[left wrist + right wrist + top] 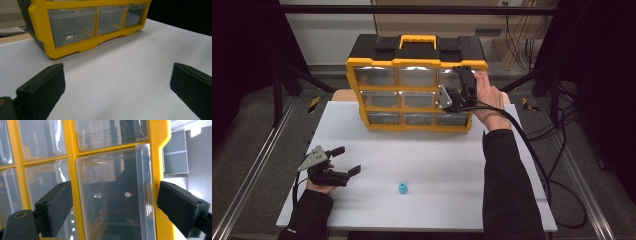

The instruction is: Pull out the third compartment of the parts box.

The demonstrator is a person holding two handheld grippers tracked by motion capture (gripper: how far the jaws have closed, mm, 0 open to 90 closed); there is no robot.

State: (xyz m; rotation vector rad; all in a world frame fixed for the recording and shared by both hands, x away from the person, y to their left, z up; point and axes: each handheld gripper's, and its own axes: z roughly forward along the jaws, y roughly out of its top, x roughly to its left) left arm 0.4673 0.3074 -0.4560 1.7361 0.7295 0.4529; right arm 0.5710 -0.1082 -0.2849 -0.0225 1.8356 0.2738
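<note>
We see a white table (427, 155) with a yellow and black drawer organizer (417, 82) standing upright at its far side, a little right of the middle. The organizer has a yellow carry handle (417, 41) on its black top and three rows of three clear drawers in its yellow front.

The right gripper (460, 89) is raised in front of the right column of drawers, at the height of the top and middle rows, and the person's right hand (489, 97) holds it from the right side. In the right gripper view the two black jaws stand wide apart, one on each side of a clear drawer (113, 195) at the right edge of the organizer. This drawer sticks out a little from the yellow frame. The pads do not press on it, as a gap shows at each side, so the gripper holds nothing.

The left gripper (346, 161) rests low at the near left part of the table, held by the left hand (319, 180), and points to the right. In the left gripper view its jaws are far apart with only bare table between them, and the bottom row of the organizer shows beyond.

A small blue cap-like object (403, 188) lies on the table near the front edge, between the two arms, well apart from both grippers and from the organizer.
</note>
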